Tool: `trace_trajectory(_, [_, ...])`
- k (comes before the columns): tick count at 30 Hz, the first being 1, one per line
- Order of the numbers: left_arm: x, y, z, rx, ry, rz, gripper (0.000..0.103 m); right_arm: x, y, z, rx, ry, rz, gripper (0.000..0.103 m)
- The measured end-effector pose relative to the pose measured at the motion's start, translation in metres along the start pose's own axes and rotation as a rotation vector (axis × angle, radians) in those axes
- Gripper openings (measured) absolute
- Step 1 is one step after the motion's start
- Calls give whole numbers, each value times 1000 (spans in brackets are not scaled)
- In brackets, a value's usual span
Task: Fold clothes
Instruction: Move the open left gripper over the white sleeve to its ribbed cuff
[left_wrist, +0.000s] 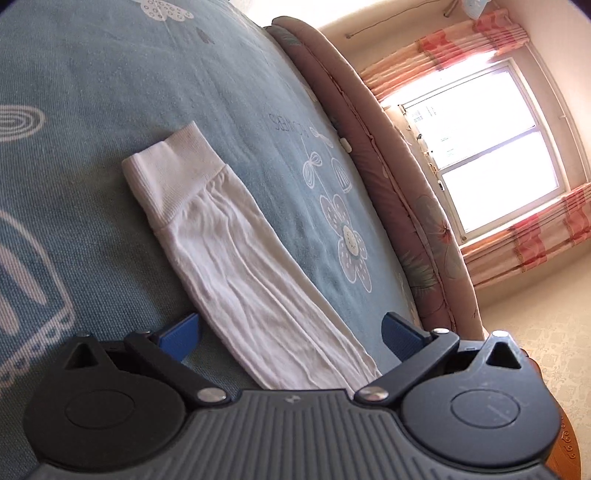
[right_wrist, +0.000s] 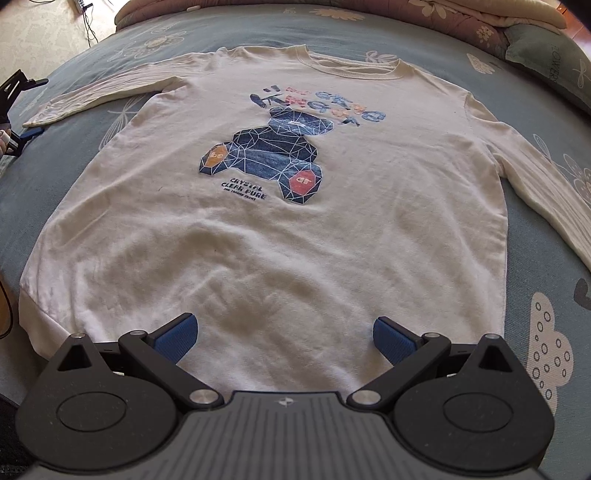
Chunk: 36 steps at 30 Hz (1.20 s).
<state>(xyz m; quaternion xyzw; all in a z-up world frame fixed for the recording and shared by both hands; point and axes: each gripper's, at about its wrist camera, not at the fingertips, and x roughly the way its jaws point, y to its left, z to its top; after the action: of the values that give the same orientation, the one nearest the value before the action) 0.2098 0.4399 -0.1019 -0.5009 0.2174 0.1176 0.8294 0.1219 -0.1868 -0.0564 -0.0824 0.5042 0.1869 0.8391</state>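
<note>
Room: bedroom, bright window (left_wrist: 491, 147) with pink curtains (left_wrist: 461, 48); pale floor (left_wrist: 546, 350) beside the bed.
Bed: blue-grey bedspread (right_wrist: 546, 236) with white flower prints, pillows (right_wrist: 546, 70) along the far edge.
Shirt: white long-sleeve shirt (right_wrist: 280, 229) lies flat on the bedspread, print side up, collar away from the right camera, hem nearest it.
Sleeves: both spread out to the sides, unfolded; the sleeve (left_wrist: 236, 251) in the left view runs straight, ribbed cuff at its far end.
Left hand-held gripper (left_wrist: 291, 339): jaws spread wide, holding nothing – it sits at the sleeve, one finger on each side of the cloth. Whether the pads touch the fabric I cannot tell.
Right hand-held gripper (right_wrist: 282, 338): jaws wide apart and empty, over the hem near the middle of the shirt.
Step in hand: the shirt is laid out with no fold in it – judging by the left gripper's place, a sleeve fold looks likeliest.
Next move calls for: closing on the sleeve without catching the bedspread beneath, then carrying it across the body so it lands flat; the thin, wrinkled fabric may bunch.
</note>
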Motion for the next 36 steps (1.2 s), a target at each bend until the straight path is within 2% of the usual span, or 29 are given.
trace_trajectory(10, [10,9,10,-21,-72,-12,102,2,14,2,-26,16,-8,103])
trace_trajectory(15, [9,11,13,-29,-103,-17,102,3,22,3,-48,18,15,103])
trace_trajectory(23, [9,14,17,-42,-150,-26,102,2,25,6,-62,23,-9,103])
trace_trajectory(26, [13,7,10,-46,-113,-54,102,2,25,5,-61,27,-17,103])
trace_trajectory(27, [16,4,7,-21,-77,-77,102,3,24,5,-60,28,-16,103])
trace_trajectory(29, [25,-3,3,66,-28,-75,102,4,24,6,-59,33,-15,103])
trace_trajectory(31, [29,-2,10,81,-45,-69,102,7,26,7,-68,37,-23,103])
trace_trajectory(34, [27,7,20,-36,-112,-79,102,5,30,7,-75,23,-18,103])
trace_trajectory(36, [28,7,21,-14,-107,-77,102,5,30,5,-73,22,-3,103])
